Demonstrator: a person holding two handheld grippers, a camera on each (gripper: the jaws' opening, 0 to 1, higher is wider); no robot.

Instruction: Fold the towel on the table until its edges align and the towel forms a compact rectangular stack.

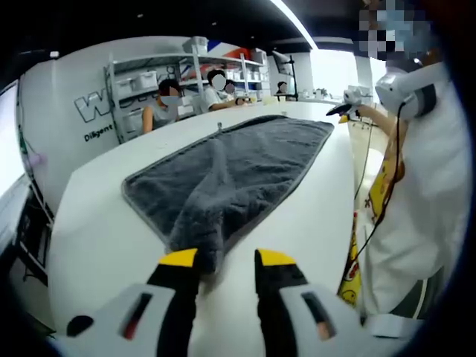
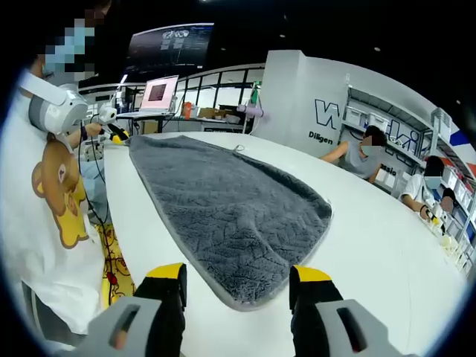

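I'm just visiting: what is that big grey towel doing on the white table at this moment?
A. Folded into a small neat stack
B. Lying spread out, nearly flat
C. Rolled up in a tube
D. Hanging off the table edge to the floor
B: the grey towel lies opened out across the white table, with only a raised ridge near the corner at the left hand-held gripper; no fold has been made yet.

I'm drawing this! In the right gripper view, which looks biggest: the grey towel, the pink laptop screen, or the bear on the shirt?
1. grey towel, by far
2. bear print, though it is nearer the camera
3. pink laptop screen, far back, so it looks smallest
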